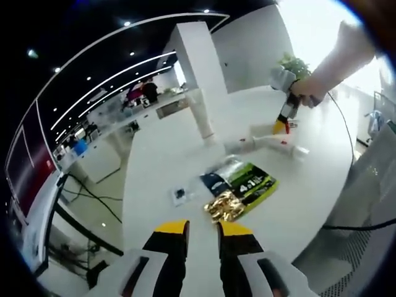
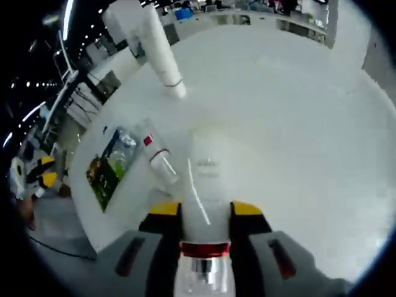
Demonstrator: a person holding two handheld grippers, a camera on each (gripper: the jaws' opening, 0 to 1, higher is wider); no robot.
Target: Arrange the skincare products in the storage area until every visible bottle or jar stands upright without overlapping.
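right claw [image 2: 206, 213] is clamped on a white bottle [image 2: 207, 185] right over the table [image 2: 297, 124], so I'd tip it up slow and stand it clear of the tube [image 2: 162, 162] lying beside; left claw [image 1: 202, 232], narrow and empty, hangs near the snack packets [image 1: 241, 185].

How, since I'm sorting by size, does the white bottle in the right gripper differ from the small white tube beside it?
The large bottle is gripped between the jaws of the right gripper; the small tube lies free on the table. The large bottle is far wider than the small tube. Both are white with a red band.
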